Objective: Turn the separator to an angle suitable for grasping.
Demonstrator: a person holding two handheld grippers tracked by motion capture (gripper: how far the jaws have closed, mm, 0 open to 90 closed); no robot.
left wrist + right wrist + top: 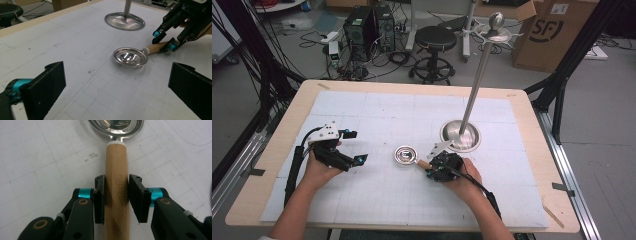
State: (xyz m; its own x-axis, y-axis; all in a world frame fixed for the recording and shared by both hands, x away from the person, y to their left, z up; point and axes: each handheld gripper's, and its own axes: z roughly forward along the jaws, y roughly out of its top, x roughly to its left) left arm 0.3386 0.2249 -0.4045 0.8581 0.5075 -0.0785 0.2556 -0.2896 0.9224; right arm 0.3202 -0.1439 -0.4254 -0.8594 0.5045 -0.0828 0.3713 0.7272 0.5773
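Ladle [406,154], steel bowl with wooden handle [117,190], lying flat near the middle of the tabletop [362,107], a little toward the near edge, its handle clamped between the narrow jaws of the right gripper [430,169]. The grasp appears made while the lift is yet to come; the hook stand [460,135], toward the far right corner, would be the likely destination. The right gripper view shows both pads pressed on the handle and its engraved lettering, whereas the left gripper view shows the left gripper [117,85] wide and empty, aimed at the bowl.
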